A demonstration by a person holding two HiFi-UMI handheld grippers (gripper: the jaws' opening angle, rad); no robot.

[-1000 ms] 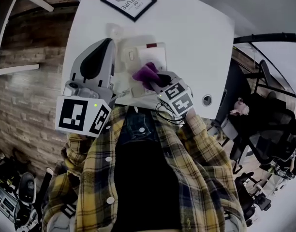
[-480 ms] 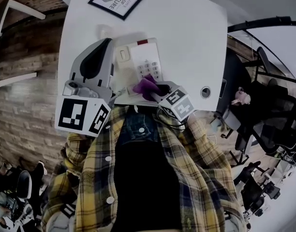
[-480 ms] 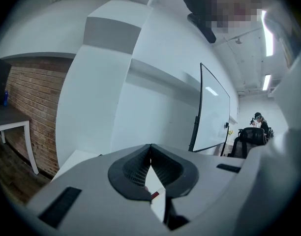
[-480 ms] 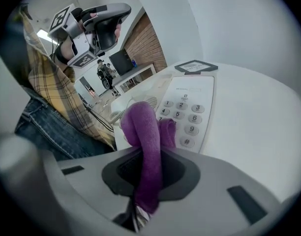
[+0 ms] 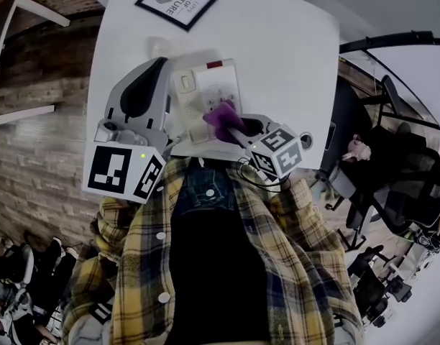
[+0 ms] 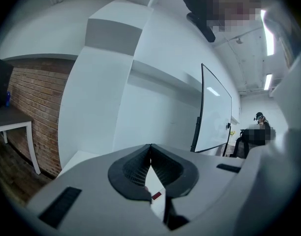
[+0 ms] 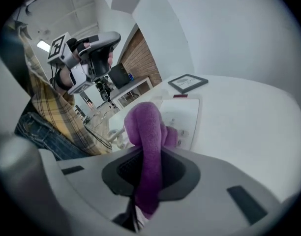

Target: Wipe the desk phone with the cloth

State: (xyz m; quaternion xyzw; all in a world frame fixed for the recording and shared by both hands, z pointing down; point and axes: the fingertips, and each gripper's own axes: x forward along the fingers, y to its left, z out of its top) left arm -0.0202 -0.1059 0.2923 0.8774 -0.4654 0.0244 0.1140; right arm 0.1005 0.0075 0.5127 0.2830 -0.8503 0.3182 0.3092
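A white desk phone [image 5: 205,92] lies on the white desk [image 5: 292,56], its keypad showing in the right gripper view [image 7: 184,117]. My right gripper [image 5: 233,124] is shut on a purple cloth [image 5: 221,114], pressed on the near part of the keypad. In its own view the cloth [image 7: 149,132] stands up between the jaws. My left gripper [image 5: 142,85] hangs raised over the phone's left side, where the handset is hidden beneath it. Its jaws meet at the tips [image 6: 150,147] with nothing between them, pointing at a white wall.
A framed picture [image 5: 175,0] lies at the desk's far edge. A round cable hole [image 5: 305,141] sits right of the phone. Office chairs [image 5: 400,185] stand to the right, a brick wall [image 5: 33,121] to the left. A whiteboard [image 6: 214,112] stands ahead of the left gripper.
The right gripper drew the cloth down to the phone's near edge, then pushed it back up over the keypad. The left gripper stayed raised and shut.
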